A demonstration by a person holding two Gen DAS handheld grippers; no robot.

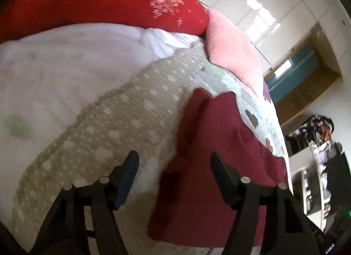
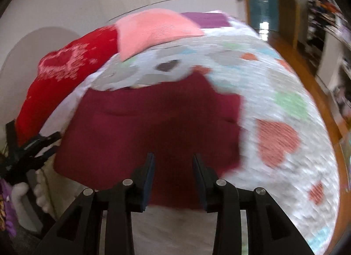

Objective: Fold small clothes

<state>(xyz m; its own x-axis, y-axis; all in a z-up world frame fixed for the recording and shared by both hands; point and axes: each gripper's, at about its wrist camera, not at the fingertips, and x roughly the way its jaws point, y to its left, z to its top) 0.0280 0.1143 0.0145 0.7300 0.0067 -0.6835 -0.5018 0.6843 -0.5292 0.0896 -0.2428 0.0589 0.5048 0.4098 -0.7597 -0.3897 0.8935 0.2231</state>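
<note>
Both wrist cams close above bed, share maroon garment (image 1: 208,156).

- The right gripper (image 2: 173,162) hung over the near edge of a dark red garment (image 2: 153,121), its jaws apart with nothing between them.
- The garment lay on a heart-patterned blanket (image 2: 285,105).
- A pink cushion (image 2: 153,29) and a red cushion (image 2: 65,68) sat at the far left.
- The left gripper (image 2: 30,147) showed at the left edge, blurred.

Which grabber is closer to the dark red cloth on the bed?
Probably right, though it's close. The right gripper hovers open with its fingertips over the dark red cloth's near edge. The left gripper is open at the cloth's left edge, one finger over the dotted blanket.
</note>
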